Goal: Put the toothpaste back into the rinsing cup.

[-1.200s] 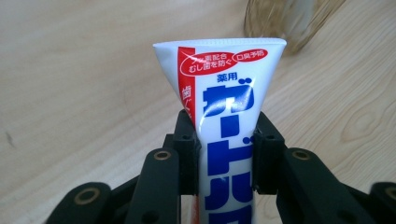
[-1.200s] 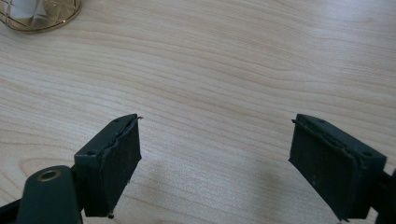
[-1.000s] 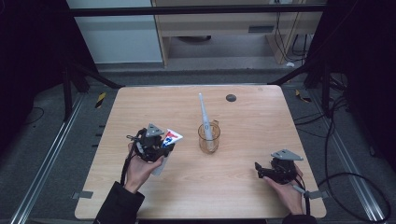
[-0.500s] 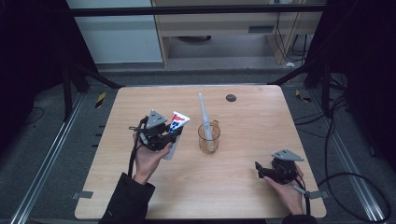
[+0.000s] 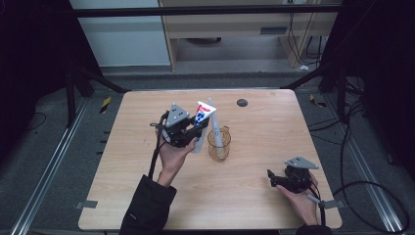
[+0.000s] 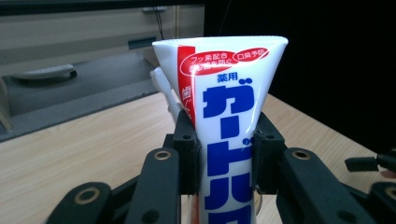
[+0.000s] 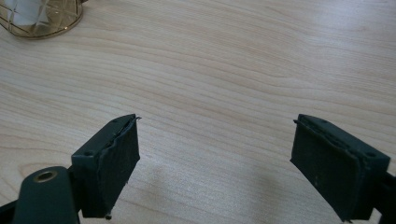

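A white toothpaste tube with blue and red print is held nearly upright above the table, flat crimped end up, by my left gripper, which is shut on it. In the left gripper view the tube stands clamped between the two black jaws. Just right of it stands a clear amber glass cup with a white toothbrush leaning in it. My right gripper rests low at the table's front right, open, with bare wood between its pads.
A small dark round object lies near the table's far edge. The wooden table has dark floor and metal rails around it. The cup's base shows at the top left of the right gripper view.
My left gripper has lifted the toothpaste tube and carried it away from me and to the right, toward the cup, tilting it more upright. The right gripper has stayed put.
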The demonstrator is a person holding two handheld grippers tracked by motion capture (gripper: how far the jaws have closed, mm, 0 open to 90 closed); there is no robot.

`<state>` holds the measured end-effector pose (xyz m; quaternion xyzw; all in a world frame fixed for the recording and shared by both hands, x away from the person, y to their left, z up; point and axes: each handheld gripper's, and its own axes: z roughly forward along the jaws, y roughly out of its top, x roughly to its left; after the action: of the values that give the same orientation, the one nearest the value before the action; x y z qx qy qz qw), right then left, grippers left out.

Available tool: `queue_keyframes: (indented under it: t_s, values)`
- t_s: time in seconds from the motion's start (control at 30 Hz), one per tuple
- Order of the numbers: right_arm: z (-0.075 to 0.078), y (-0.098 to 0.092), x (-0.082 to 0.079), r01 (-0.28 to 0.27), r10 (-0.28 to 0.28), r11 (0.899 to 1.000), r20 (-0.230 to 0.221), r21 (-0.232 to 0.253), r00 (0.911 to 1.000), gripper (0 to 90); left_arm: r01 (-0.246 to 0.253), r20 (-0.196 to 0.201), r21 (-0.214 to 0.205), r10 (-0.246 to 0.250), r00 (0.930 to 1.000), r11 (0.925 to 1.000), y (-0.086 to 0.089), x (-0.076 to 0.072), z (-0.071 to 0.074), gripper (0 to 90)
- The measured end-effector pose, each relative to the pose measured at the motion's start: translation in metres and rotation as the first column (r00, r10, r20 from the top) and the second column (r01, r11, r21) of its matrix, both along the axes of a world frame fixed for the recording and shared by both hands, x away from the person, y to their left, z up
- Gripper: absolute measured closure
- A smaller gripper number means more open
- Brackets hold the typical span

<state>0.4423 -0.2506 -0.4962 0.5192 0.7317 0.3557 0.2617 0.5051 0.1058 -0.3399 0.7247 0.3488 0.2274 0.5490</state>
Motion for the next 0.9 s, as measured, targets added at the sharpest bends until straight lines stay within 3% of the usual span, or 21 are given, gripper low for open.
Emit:
queue_keyframes:
  t_s: [0.43,0.9]
  values:
    - [-0.001,0.000,0.000,-0.004,0.004,1.000,0.003,0.000,1.0000,14.0,0.040,0.042,-0.030,-0.039,0.9984,0.9987,-0.032,0.011,0.003,68.1]
    - [-0.001,0.000,0.000,-0.006,0.006,1.000,0.003,0.008,1.0000,14.1,0.054,0.068,-0.045,-0.051,0.9964,0.9975,-0.062,0.025,-0.011,68.1]
